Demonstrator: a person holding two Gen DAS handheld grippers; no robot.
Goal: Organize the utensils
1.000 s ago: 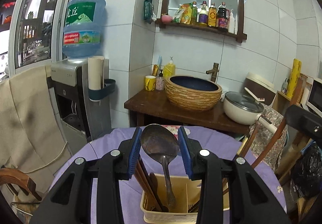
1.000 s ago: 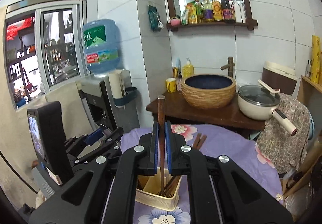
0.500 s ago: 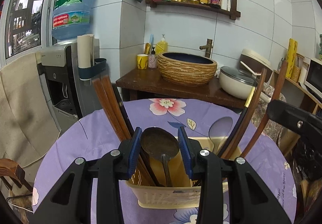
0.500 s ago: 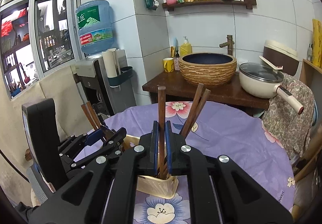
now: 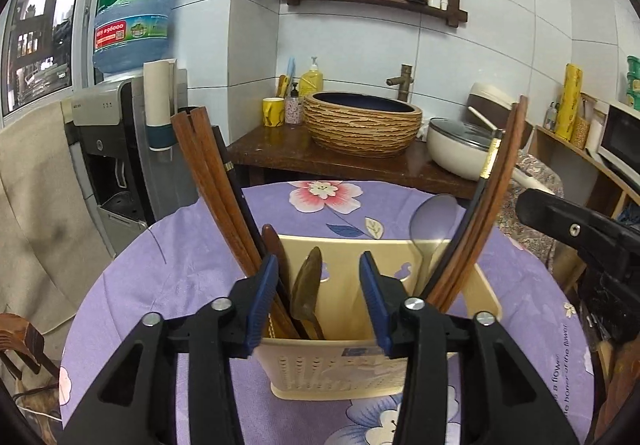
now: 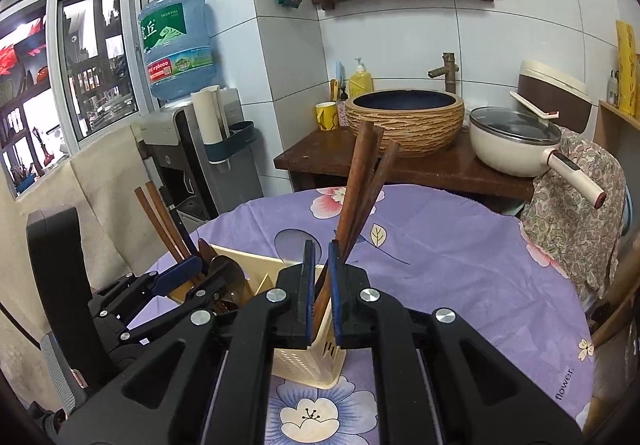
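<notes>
The left wrist view shows the left claw [image 5: 319,295] spread wide over the cream utensil holder [image 5: 340,373] on the purple worktop [image 5: 128,293], while the right wrist view shows the right claw [image 6: 319,291] slightly parted around brown chopsticks [image 6: 356,197] standing in it.

Bright, even indoor light, sharp focus, strong fisheye bending and dark corners

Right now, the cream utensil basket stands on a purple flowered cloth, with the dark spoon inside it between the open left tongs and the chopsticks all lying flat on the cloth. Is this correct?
Not quite. The chopsticks are not flat on the cloth; they stand leaning inside the utensil basket, as the left wrist view shows. The rest holds: the dark spoon is in it, between the open left tongs.
</notes>
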